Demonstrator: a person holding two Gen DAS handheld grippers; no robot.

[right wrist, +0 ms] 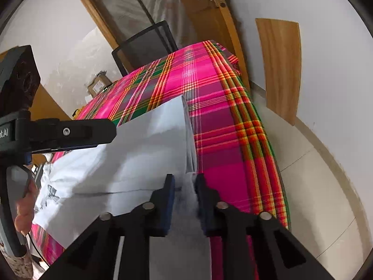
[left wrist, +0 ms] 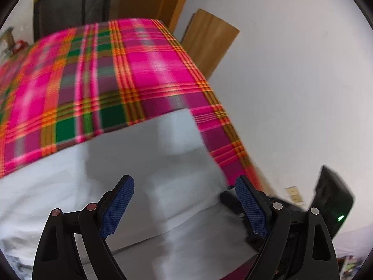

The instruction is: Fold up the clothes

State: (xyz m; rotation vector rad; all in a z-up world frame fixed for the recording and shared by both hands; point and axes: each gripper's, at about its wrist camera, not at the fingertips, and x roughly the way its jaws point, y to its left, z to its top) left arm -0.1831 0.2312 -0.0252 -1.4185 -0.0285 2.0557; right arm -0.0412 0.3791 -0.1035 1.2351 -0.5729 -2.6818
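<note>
The white garment lies on the counter, which is covered in a pink, green and orange plaid cloth. The garment sits toward the near edge, and one long folded edge runs away from the right wrist camera toward 12 o'clock. In that view a flap of it rises in a clean, straight-edged plane, which suggests a fold is being carried over, not resting flat.

The right hand-held gripper has its pads pressed in on a bunch of white fabric at the near end of that folded edge. It is pinching the cloth, probably to keep the crease line taut while the other side is worked.

The left hand-held gripper is spread wide, with nothing between its blue pads. In its own view it points at the white fabric, which fills the lower part of the frame from 9 to 5 o'clock. From the right wrist camera its black body reaches in from 9 o'clock, with the tip at or just over the raised flap. Whether it touches the cloth I cannot tell. A person's hand grips its handle at about 8 o'clock.

Some dark printing shows on the garment near 8 o'clock. The left view is blurred, so finer creases cannot be read.
</note>
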